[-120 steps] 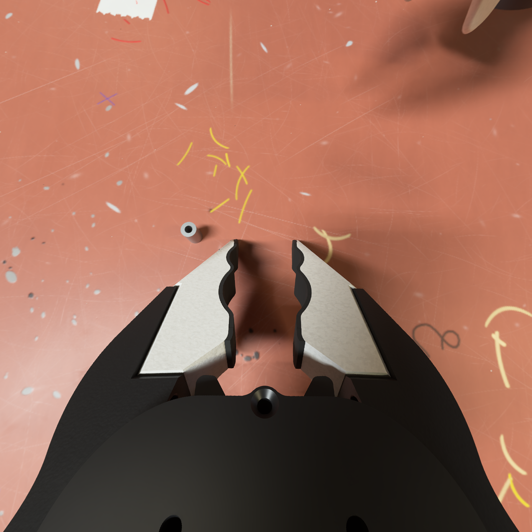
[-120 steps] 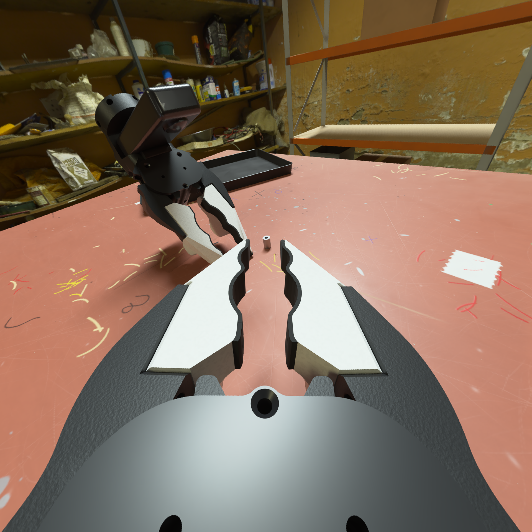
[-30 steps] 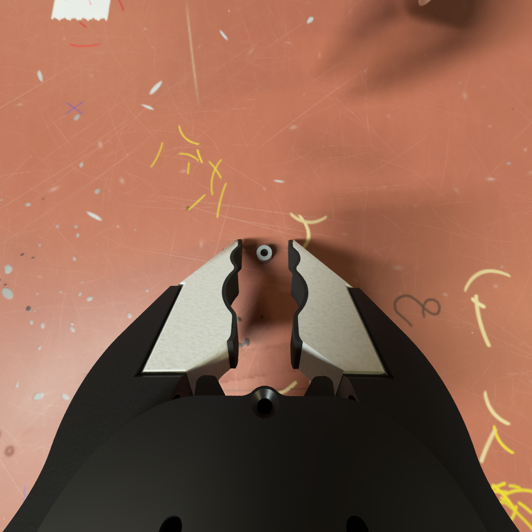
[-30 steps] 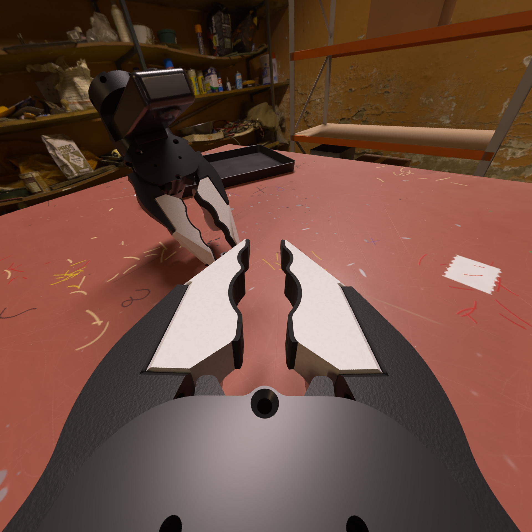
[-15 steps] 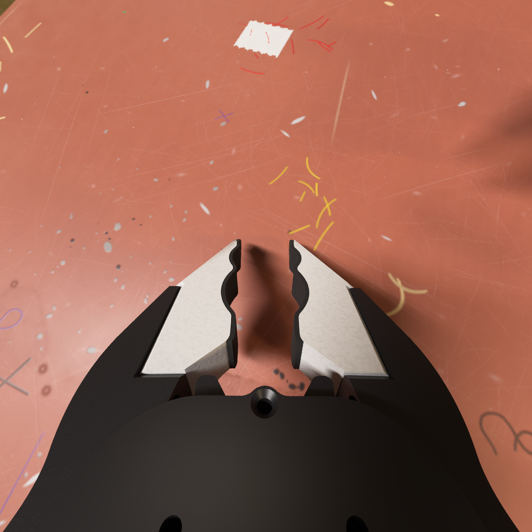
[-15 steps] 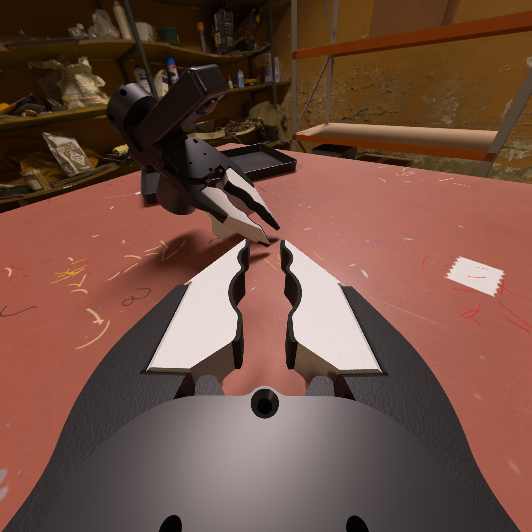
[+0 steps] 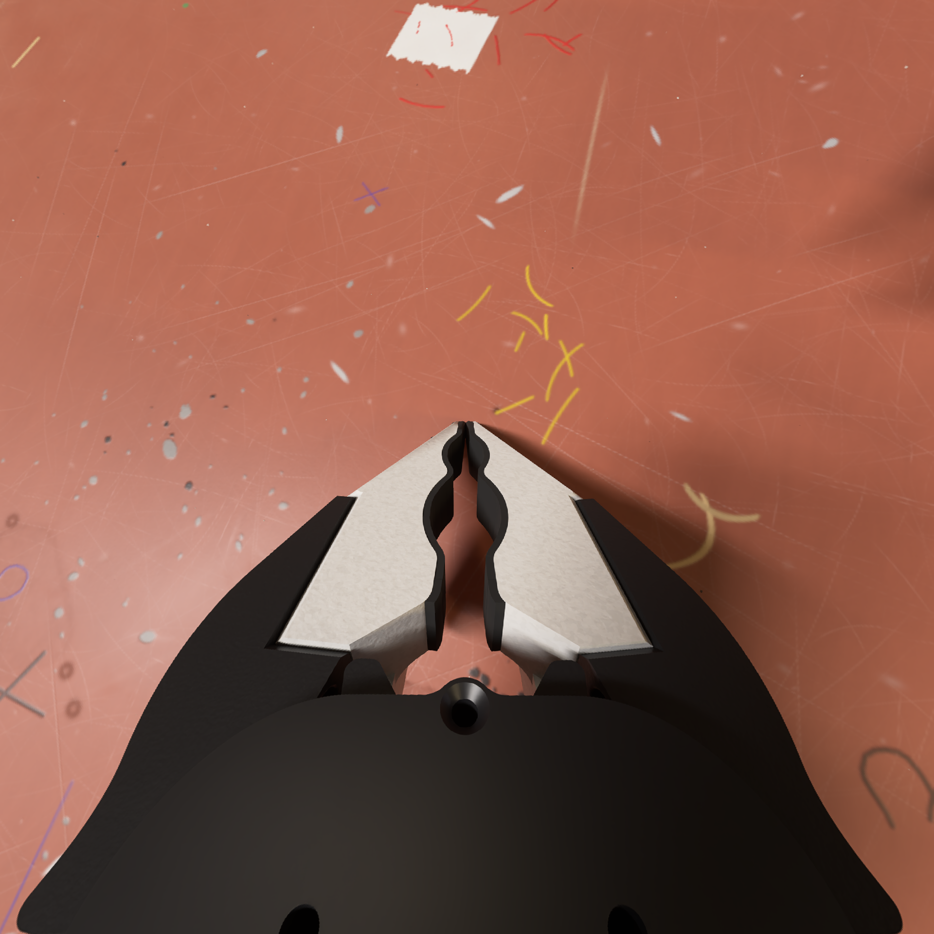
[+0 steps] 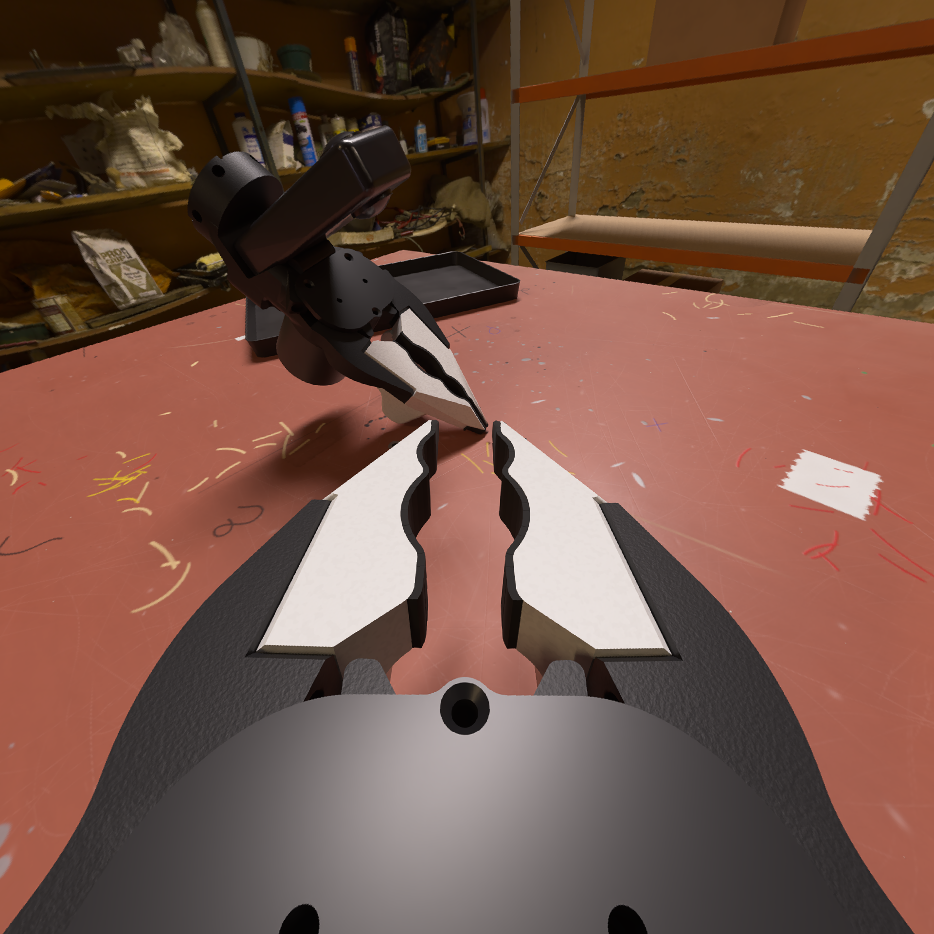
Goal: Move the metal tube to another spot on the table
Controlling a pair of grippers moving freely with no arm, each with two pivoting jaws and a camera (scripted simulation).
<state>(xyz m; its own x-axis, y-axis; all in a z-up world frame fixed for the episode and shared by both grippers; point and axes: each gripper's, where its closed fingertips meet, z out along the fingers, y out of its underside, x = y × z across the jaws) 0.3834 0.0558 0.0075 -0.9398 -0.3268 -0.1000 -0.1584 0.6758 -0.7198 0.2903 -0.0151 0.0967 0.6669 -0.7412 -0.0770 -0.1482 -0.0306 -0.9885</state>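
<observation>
The metal tube shows in neither view. My left gripper (image 7: pixel 465 424) is shut, its tips almost touching and nothing visible between them. In the right wrist view the left gripper (image 8: pixel 475 422) tilts down with its tips at the red table (image 8: pixel 682 364), just beyond my right fingertips. My right gripper (image 8: pixel 464 427) is open and empty, low over the table and pointing at the left gripper's tips. Whether the tube lies hidden under the fingers, I cannot tell.
A black tray (image 8: pixel 485 283) lies at the table's far edge behind the left gripper. A white paper scrap (image 8: pixel 829 482) lies to the right and also shows in the left wrist view (image 7: pixel 439 38). Cluttered shelves and an orange rack stand beyond the table.
The left gripper has shut; half a second ago it was open. It has also come down to the table. The tube, between its tips one second ago, is out of sight. The right gripper has not moved.
</observation>
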